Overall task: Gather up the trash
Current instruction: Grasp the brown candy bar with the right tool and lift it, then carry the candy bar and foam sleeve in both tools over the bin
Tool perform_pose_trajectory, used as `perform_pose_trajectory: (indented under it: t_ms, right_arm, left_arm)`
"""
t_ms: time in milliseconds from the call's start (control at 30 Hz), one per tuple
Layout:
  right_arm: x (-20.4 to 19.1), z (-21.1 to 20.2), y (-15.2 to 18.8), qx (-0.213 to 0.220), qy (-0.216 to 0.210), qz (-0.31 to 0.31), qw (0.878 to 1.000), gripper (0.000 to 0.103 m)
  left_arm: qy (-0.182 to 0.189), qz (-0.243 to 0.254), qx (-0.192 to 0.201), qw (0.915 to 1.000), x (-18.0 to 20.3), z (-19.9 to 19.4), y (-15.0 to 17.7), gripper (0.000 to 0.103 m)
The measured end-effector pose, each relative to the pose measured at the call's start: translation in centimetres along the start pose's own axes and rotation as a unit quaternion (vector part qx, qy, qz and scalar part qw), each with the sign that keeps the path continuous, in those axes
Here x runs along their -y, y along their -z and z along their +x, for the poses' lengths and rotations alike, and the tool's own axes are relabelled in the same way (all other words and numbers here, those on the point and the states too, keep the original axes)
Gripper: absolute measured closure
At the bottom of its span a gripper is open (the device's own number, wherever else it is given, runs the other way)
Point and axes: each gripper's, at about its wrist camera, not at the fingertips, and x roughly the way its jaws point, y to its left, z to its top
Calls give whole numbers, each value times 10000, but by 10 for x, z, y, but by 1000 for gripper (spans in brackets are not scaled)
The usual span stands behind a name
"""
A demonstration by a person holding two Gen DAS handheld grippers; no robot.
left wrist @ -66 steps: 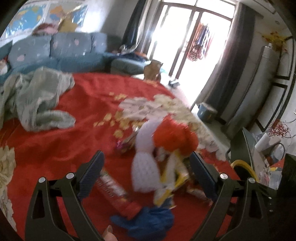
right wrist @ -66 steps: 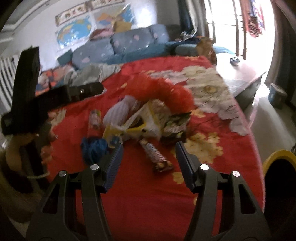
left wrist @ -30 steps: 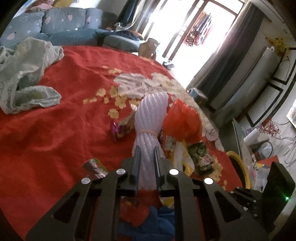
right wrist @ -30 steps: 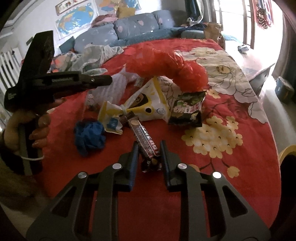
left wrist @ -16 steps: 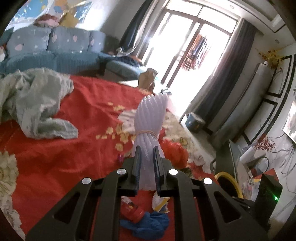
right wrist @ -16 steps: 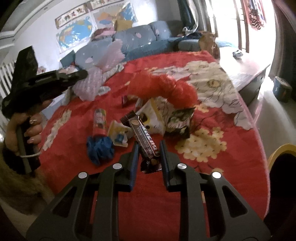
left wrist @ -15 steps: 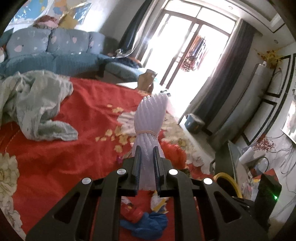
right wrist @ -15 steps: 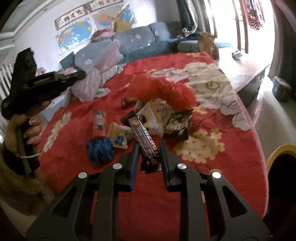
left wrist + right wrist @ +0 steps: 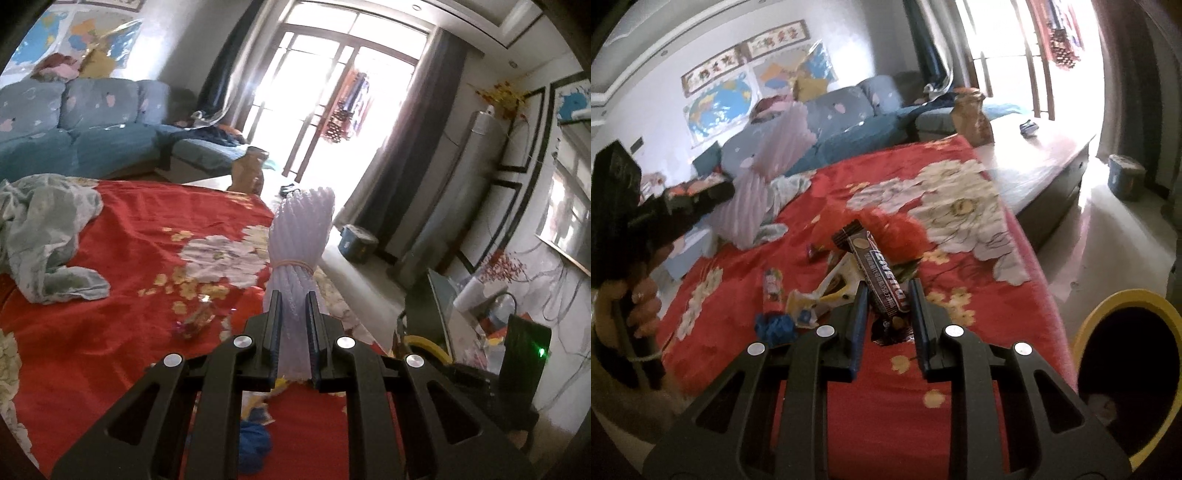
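Note:
My left gripper (image 9: 293, 301) is shut on a white foam net bundle (image 9: 299, 240) tied with a rubber band, held up above the red cloth; the bundle also shows in the right wrist view (image 9: 764, 177). My right gripper (image 9: 886, 291) is shut on a brown snack bar wrapper (image 9: 877, 269), lifted off the table. On the red flowered cloth (image 9: 960, 295) lie a red net bag (image 9: 897, 230), a yellow-white wrapper (image 9: 827, 291), a blue crumpled ball (image 9: 775, 326), a small tube wrapper (image 9: 772, 282) and a purple candy wrapper (image 9: 194, 319).
A yellow-rimmed bin (image 9: 1126, 373) stands right of the table, low; its rim also shows in the left wrist view (image 9: 430, 343). A grey-green cloth (image 9: 44, 229) lies on the table's far left. A blue sofa (image 9: 85, 125) is behind, a small blue pail (image 9: 356, 242) on the floor.
Both grippers closed, the left on the foam net, the right on the snack bar wrapper, and lifted them off the table. Both now sit higher and the left has turned right.

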Motion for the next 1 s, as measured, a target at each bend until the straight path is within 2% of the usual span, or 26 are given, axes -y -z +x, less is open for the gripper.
perform_pose_trajectory:
  t_ms: [467, 1000]
  right_arm:
    - [53, -43, -5, 569, 453, 639, 9953, 86]
    - [108, -67, 5, 845, 983, 1238, 9838, 86]
  left_arm:
    - [434, 541, -320, 9971, 59, 23, 17, 90]
    - [799, 1090, -660, 9886, 114, 52, 36, 90]
